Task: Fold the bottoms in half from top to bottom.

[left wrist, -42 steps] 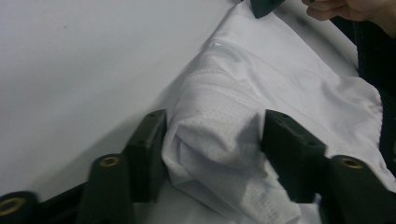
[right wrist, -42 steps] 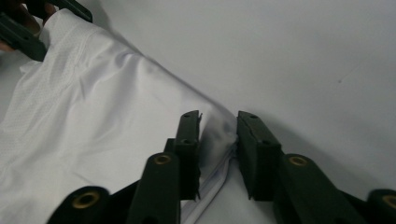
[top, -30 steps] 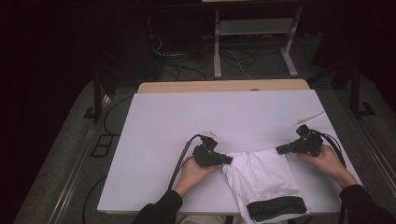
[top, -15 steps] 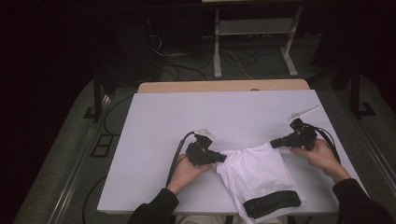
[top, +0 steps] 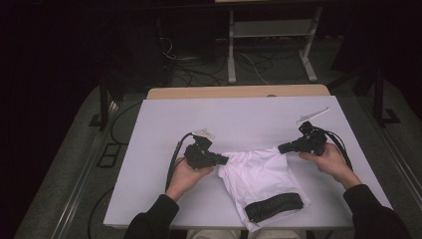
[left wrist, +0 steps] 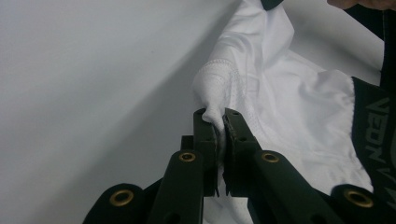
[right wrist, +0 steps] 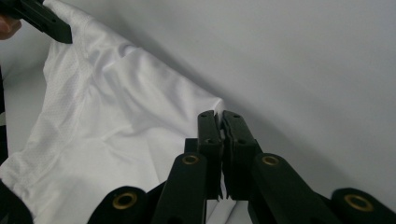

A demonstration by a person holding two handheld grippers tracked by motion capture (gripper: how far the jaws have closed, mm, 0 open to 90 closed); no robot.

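Stretching white garment (top: 261, 177) between two corners, black waistband (top: 272, 206) end nearest person, at counter's (top: 149, 149) front edge. Left hand-held gripper (top: 225, 160) clenched on one far corner of fabric; in left gripper view cloth bunches between pads. Right hand-held gripper (top: 281, 148) clenched on opposite far corner; thin hem edge pinched between its jaws. Hands set apart likely to pull far edge taut, flattening wrinkles for spreading or folding. Small pale strip (top: 312, 115) lies well apart at counter's far right.

Dim, dark surroundings; the lit white table (top: 149, 149) is sharp, without glare.
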